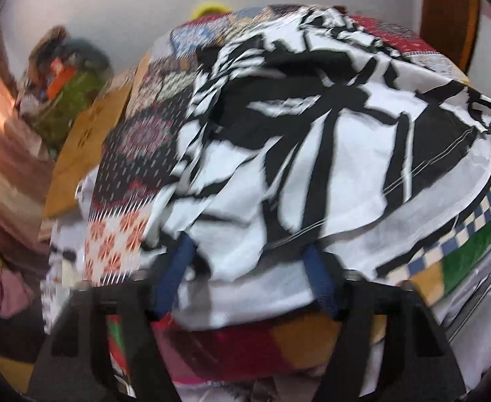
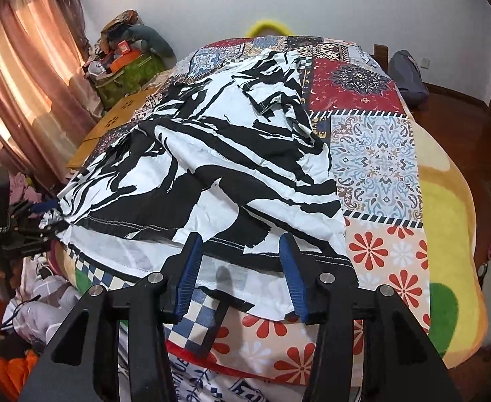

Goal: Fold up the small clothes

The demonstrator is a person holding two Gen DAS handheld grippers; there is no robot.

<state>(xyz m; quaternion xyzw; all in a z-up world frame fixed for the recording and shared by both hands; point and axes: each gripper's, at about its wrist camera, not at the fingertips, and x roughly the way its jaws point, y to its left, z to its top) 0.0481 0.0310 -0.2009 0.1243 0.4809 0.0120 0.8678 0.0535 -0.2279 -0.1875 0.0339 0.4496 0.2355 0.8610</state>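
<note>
Blue-padded fingers (image 2: 189, 269) of the right claw (image 2: 242, 274) stand spread wide at the near hem of the black-and-white printed cotton garment (image 2: 211, 167), pinching nothing; the hem lies between and just under the pads. That garment is spread, rumpled, over the patchwork-print bedspread (image 2: 372, 154) on the bed, with a loose fold bunched toward the far end.

Out at the garment's left corner, the right wrist view shows the left claw (image 2: 49, 216) touching the cloth edge, which looks gathered there. Its own view is motion-blurred, fingers apart with fabric draped between them (image 1: 248, 261), so I cannot tell whether it truly grips.

The step in hand appears to be taking both near corners for a fold. To do it well, the right claw should probably slide toward the right corner (image 2: 342, 258) rather than the middle of the hem, bite only the garment layers and not the bedspread, and match the left side's height so the fold line runs straight. Thin, limp cloth will likely sag and drag wrinkles.
</note>
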